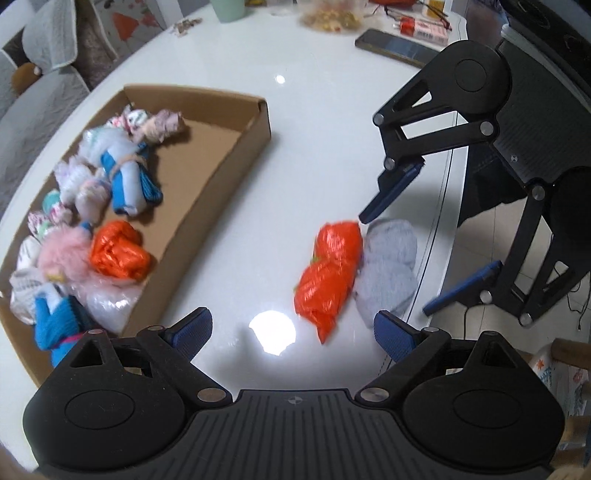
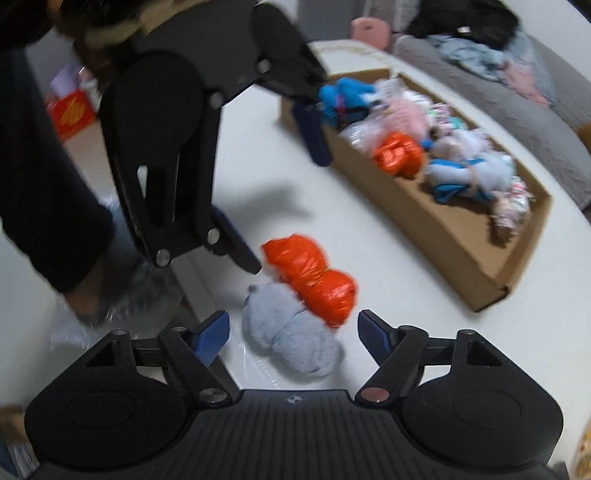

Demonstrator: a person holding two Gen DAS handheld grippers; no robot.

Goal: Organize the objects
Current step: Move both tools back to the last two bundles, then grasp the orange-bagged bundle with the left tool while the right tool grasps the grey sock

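An orange plastic bundle (image 1: 330, 273) and a pale grey-blue cloth bundle (image 1: 389, 266) lie side by side on the white table (image 1: 317, 147), near its edge. A shallow cardboard box (image 1: 207, 192) holds several rolled cloth bundles and a second orange bundle (image 1: 120, 249). My left gripper (image 1: 291, 332) is open and empty, above the table just short of the orange bundle. My right gripper (image 2: 293, 334) is open and empty, hovering over the grey bundle (image 2: 291, 339) and the orange bundle (image 2: 314, 278). Each gripper shows in the other's view, the right (image 1: 406, 251) and the left (image 2: 286, 206). The box (image 2: 443, 229) lies to the right.
At the far side of the table are a phone (image 1: 395, 46), a red-and-white packet (image 1: 424, 29), a snack bag (image 1: 332, 16) and a green cup (image 1: 229, 9). A grey sofa (image 2: 517, 81) with clothes stands beyond the table. The table edge (image 1: 439, 221) runs close by the two loose bundles.
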